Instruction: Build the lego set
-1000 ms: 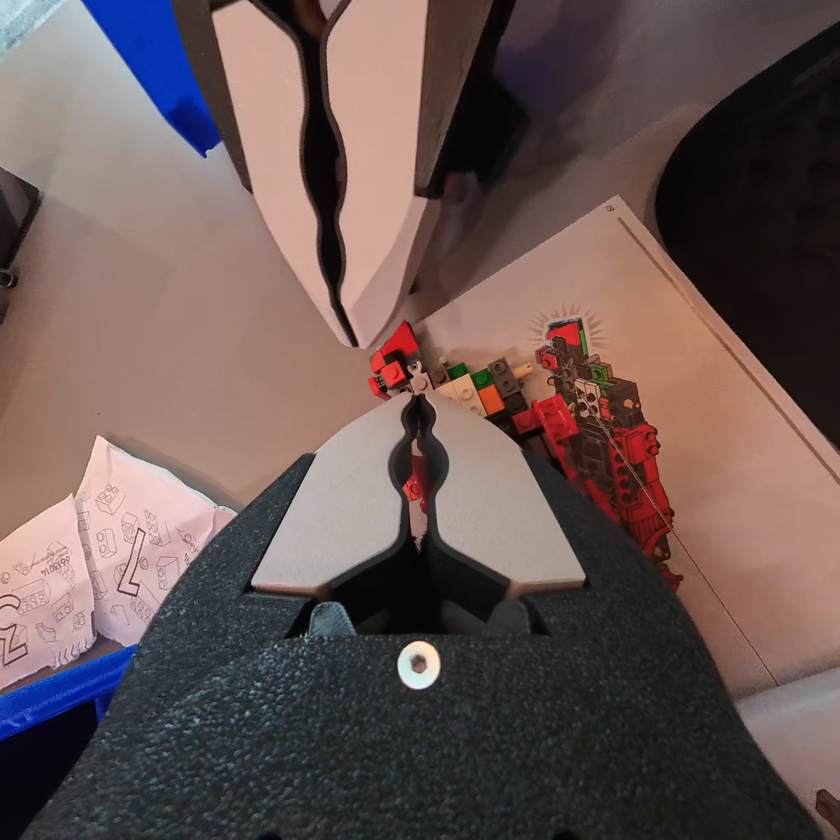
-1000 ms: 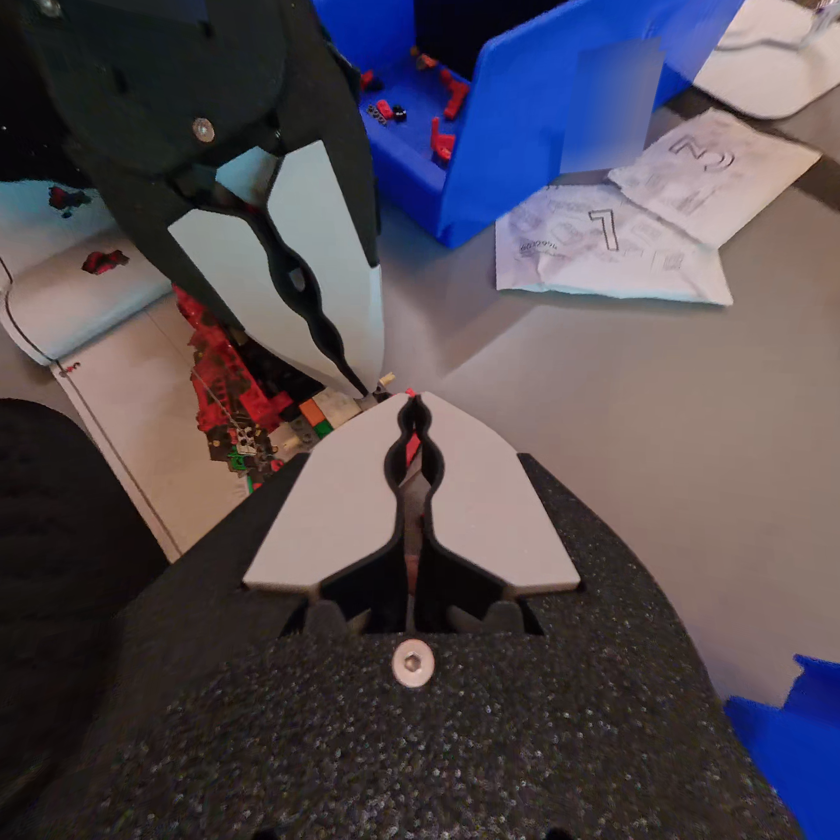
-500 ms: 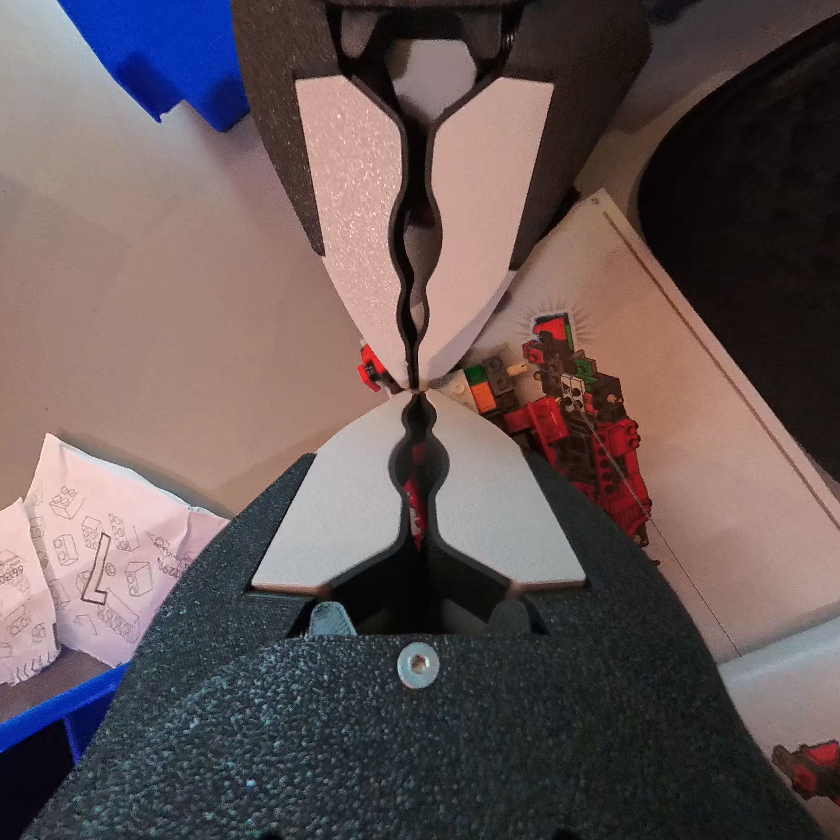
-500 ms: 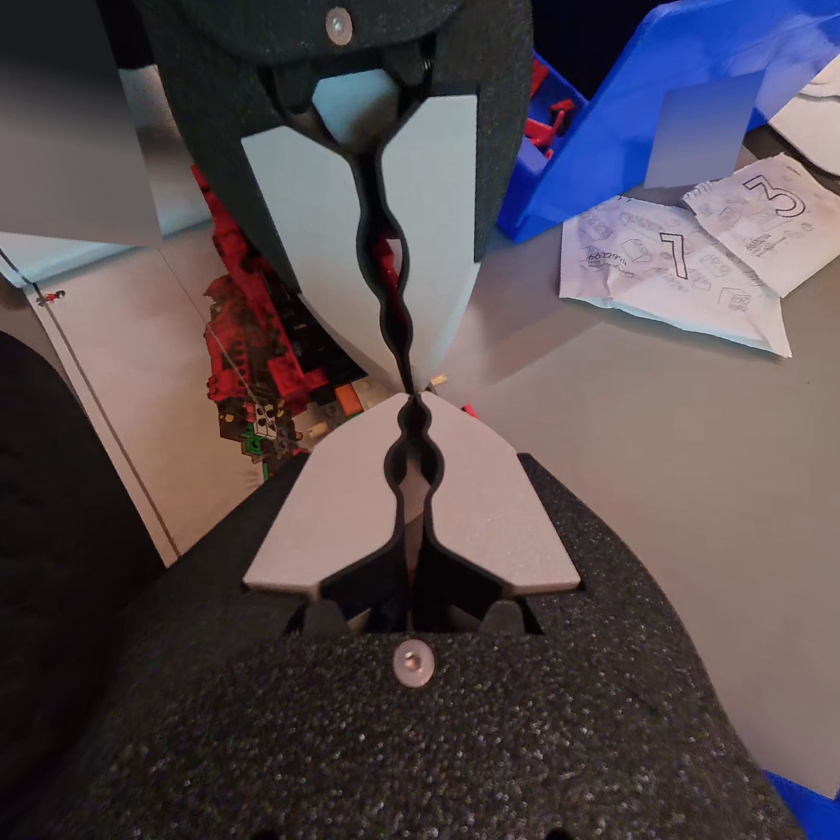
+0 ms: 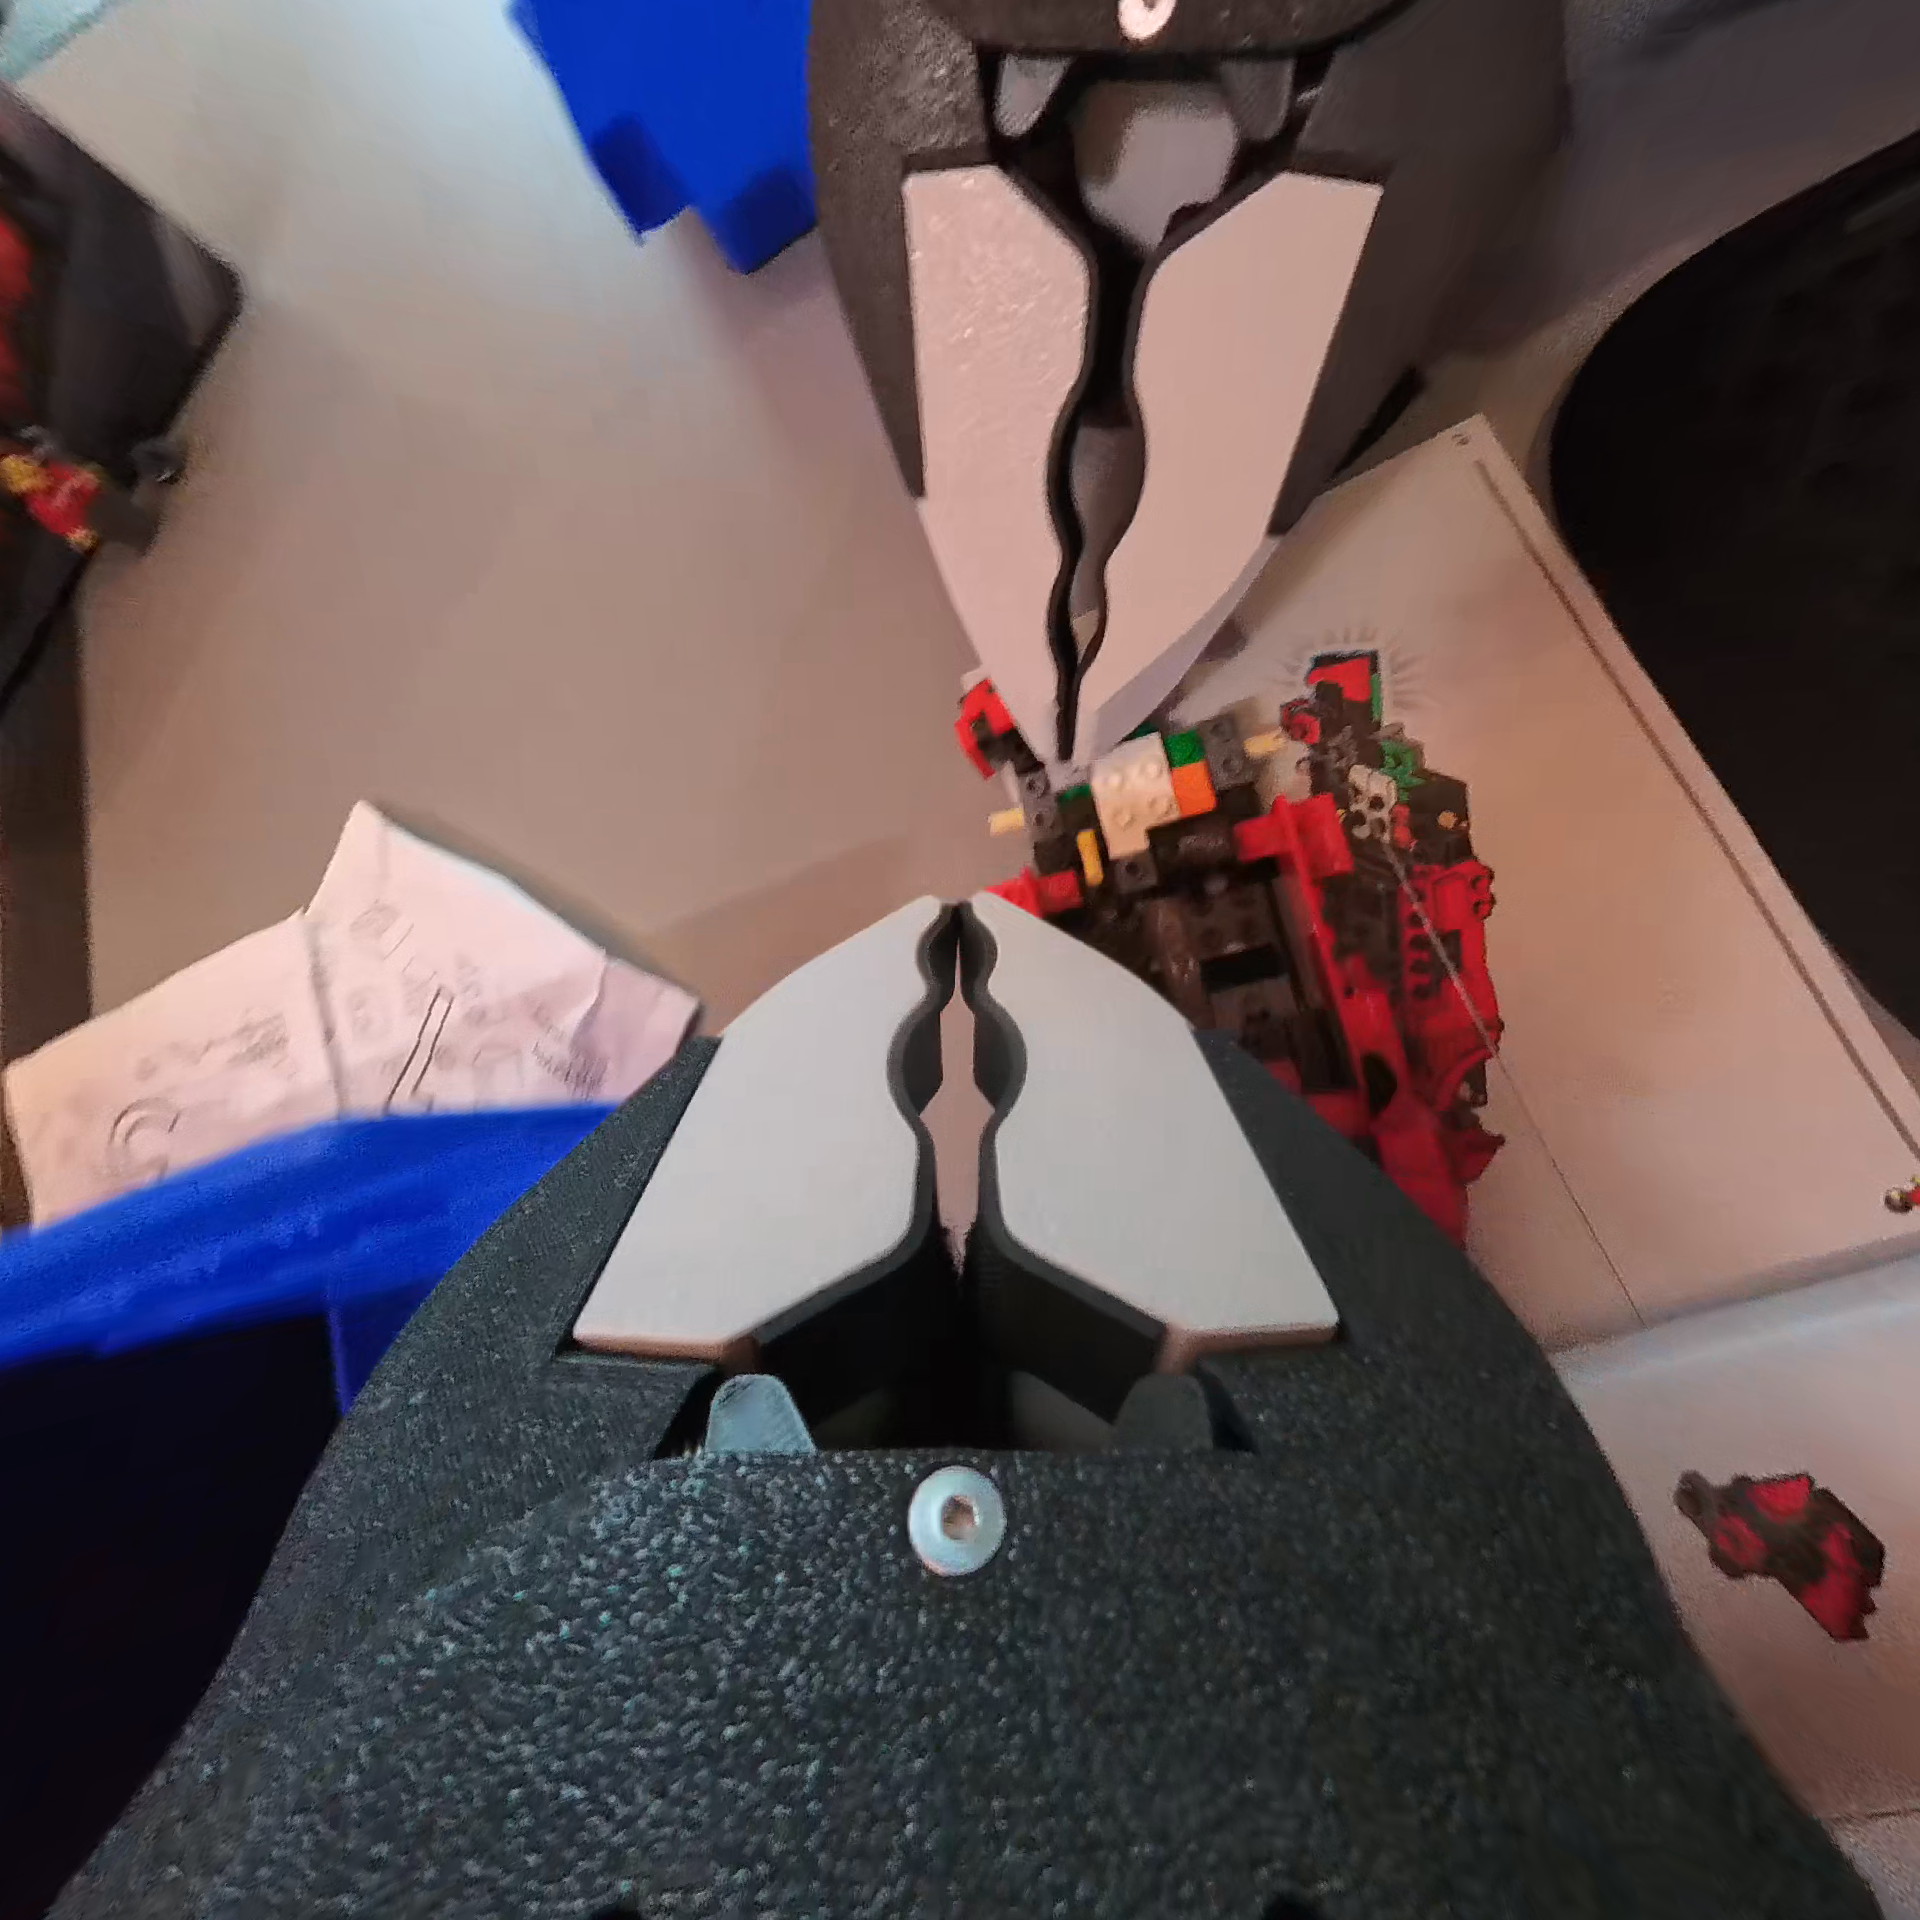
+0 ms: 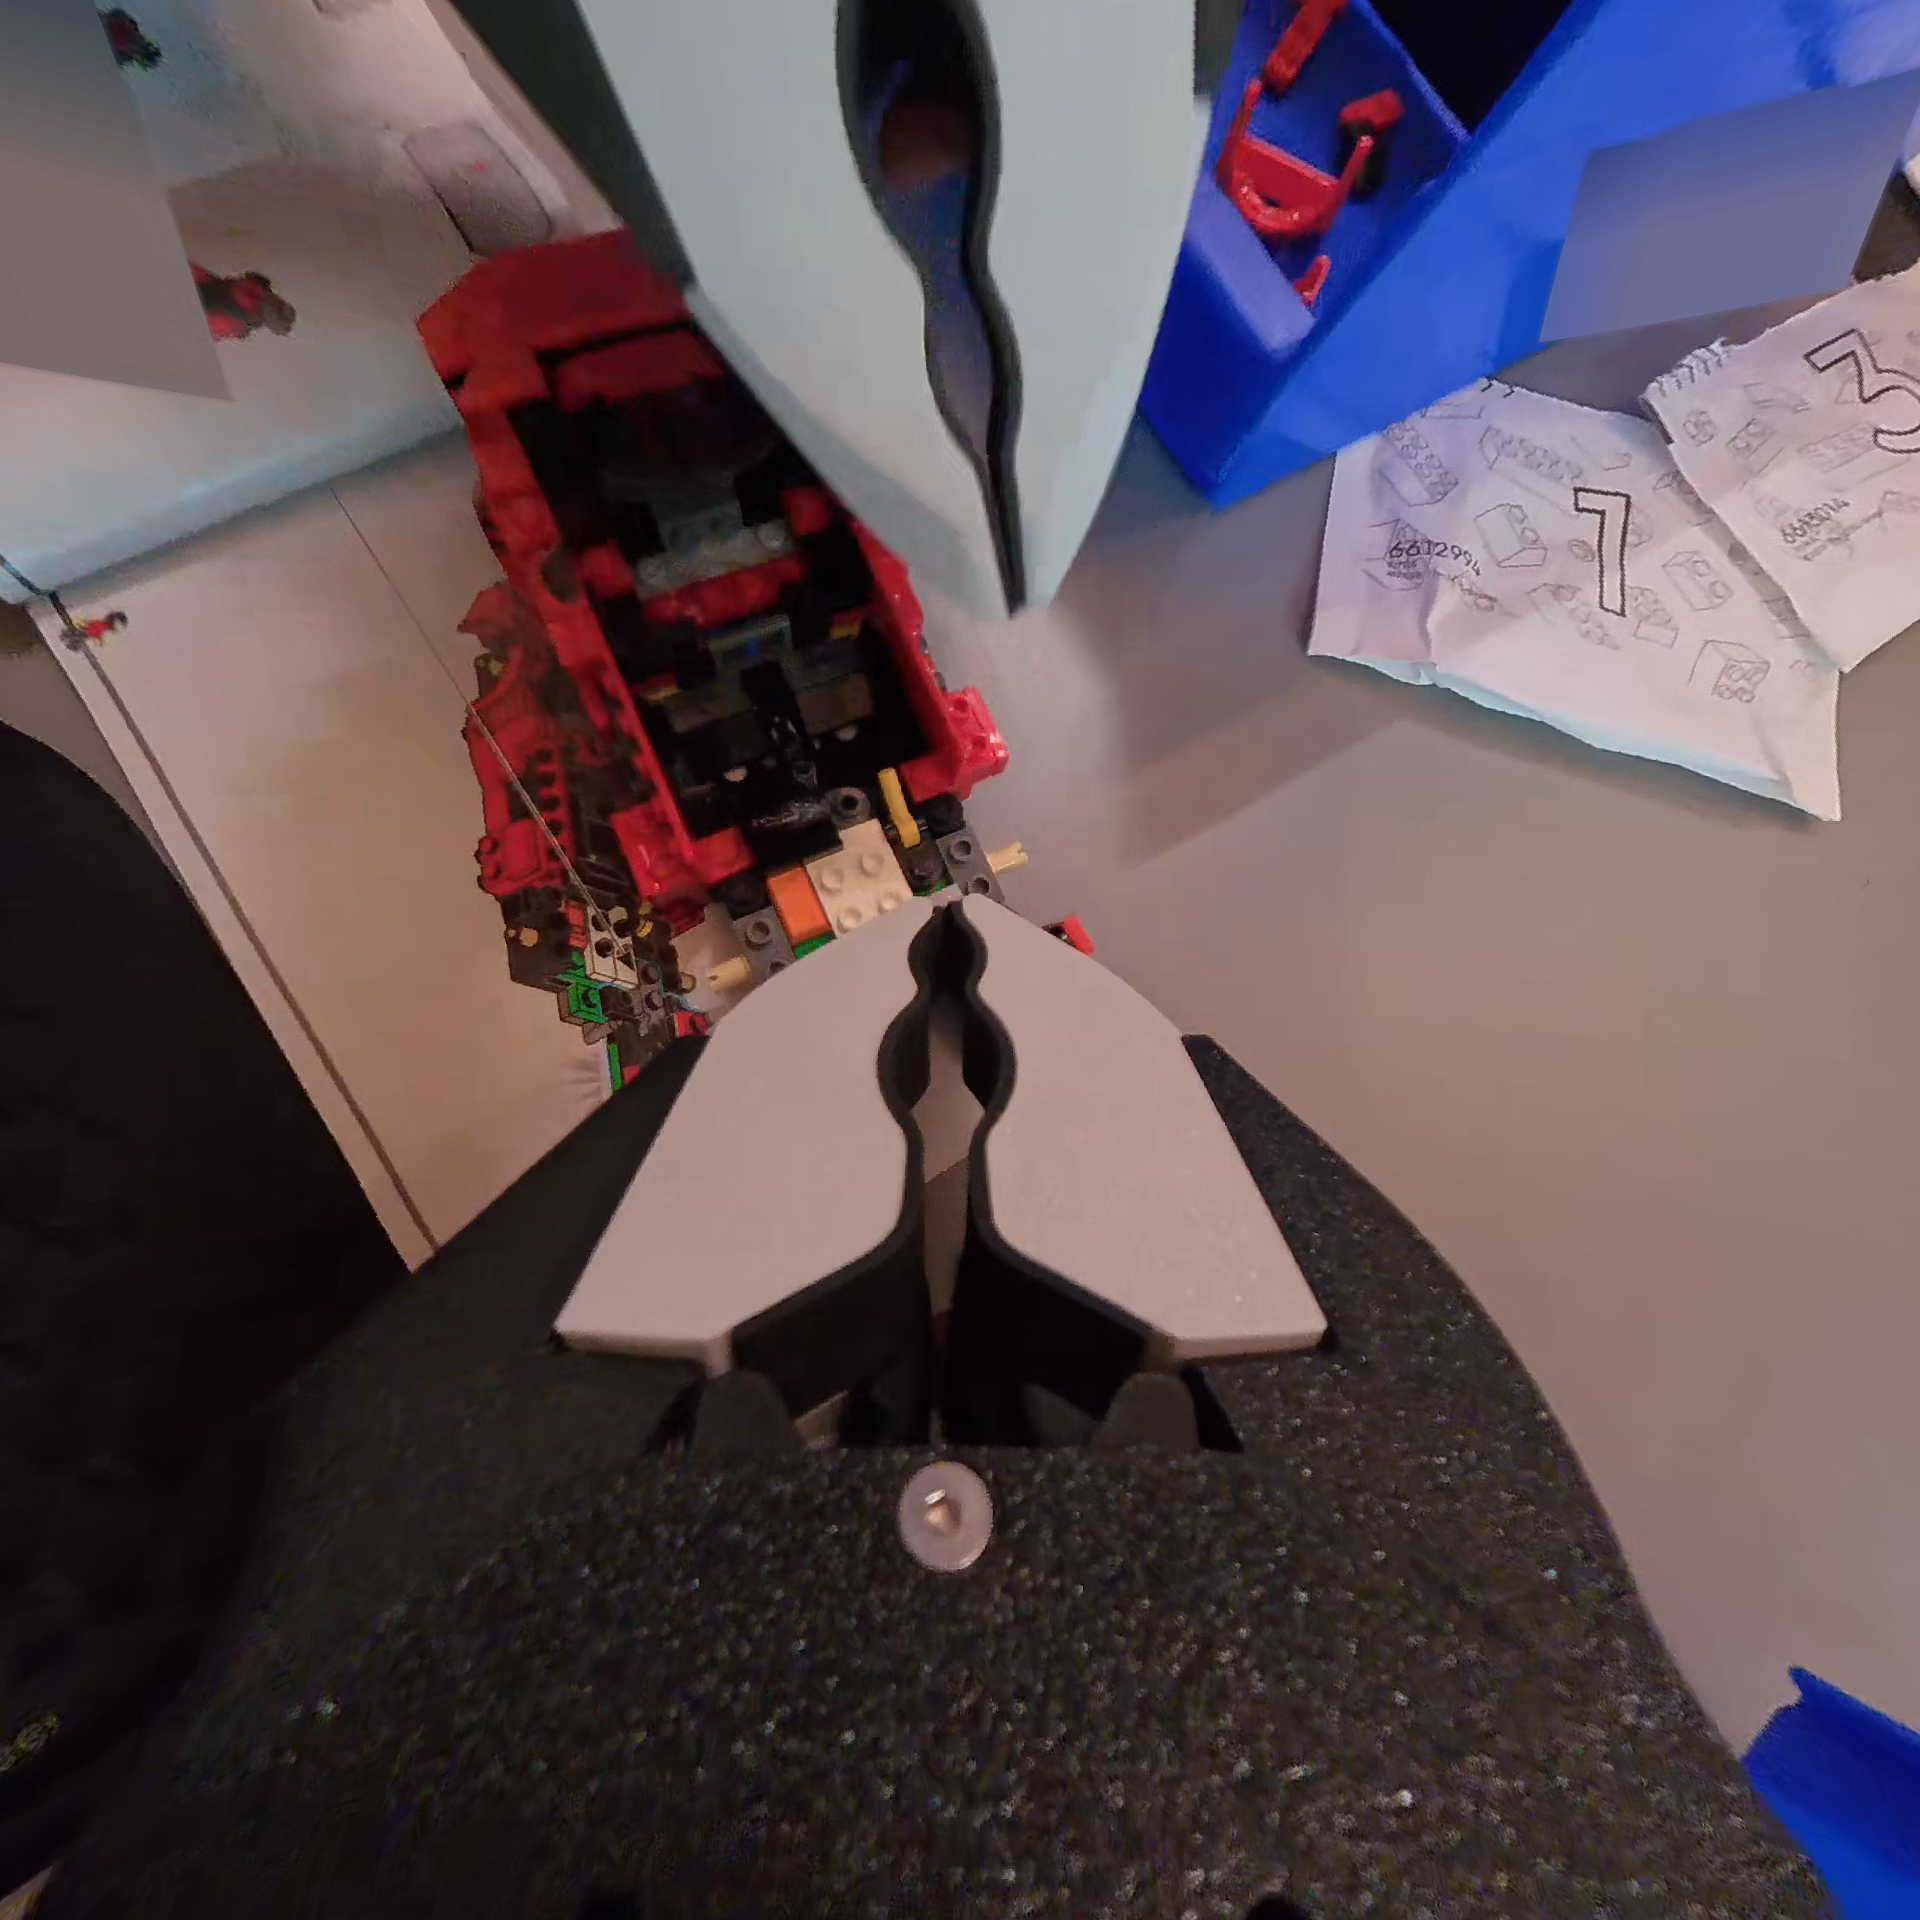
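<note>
Jaws on my left gripper and right gripper are closed, empty. Lego car lies on its booklet on the desk; I judge a careless poke could pop its loose front bricks.

bare table right of lego model | blue bin, paper bags beyond

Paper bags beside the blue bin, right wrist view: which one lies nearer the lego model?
The paper bag bearing a single upright stroke. It lies left of the other paper bag, which overlaps its right edge, and so sits closer to the red and black lego model.
</note>
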A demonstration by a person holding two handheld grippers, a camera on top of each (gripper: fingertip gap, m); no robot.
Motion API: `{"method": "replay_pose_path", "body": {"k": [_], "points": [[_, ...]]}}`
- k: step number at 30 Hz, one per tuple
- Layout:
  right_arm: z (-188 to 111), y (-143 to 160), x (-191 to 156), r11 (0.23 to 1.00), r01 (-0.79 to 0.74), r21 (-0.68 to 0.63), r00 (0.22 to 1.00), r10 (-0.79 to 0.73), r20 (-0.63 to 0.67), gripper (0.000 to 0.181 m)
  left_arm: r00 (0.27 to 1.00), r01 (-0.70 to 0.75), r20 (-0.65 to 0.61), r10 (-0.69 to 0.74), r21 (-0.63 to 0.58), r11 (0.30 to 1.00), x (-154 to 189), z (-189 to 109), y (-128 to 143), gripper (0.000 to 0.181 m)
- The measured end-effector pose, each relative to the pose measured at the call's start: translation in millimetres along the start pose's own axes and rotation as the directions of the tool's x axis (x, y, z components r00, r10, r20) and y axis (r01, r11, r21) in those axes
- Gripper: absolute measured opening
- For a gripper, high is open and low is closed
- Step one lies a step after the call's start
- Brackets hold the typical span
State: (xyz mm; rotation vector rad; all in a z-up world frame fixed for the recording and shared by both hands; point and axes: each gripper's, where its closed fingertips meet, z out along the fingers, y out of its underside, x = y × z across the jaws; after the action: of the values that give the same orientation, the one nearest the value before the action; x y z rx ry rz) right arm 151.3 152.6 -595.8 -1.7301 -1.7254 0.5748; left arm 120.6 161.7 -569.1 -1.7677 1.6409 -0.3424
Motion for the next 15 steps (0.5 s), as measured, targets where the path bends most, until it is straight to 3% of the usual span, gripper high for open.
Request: {"method": "replay_pose_path", "body": {"k": [6,11,15], "points": [[0.3,0.2,-1.0,0.998,0.022,-0.059,0.999,-0.02,0.032,0.0,0.961,0.182,0.203,-0.19,0.06,0.982,-1.2,-52.4,34.7,0.012],[-0.3,1.4,-3.4,0.984,0.059,-0.17,0.995,-0.044,0.091,0.0,0.912,0.41,0.018,-0.411,0.023,0.912,55.2,-67.8,61.8,0.024],[-0.2,2.0,-3.5,0.957,0.103,-0.273,0.988,-0.067,0.14,0.0,0.91,0.405,-0.063,-0.409,-0.068,0.912,78.3,-58.4,77.6,0.028]]}}
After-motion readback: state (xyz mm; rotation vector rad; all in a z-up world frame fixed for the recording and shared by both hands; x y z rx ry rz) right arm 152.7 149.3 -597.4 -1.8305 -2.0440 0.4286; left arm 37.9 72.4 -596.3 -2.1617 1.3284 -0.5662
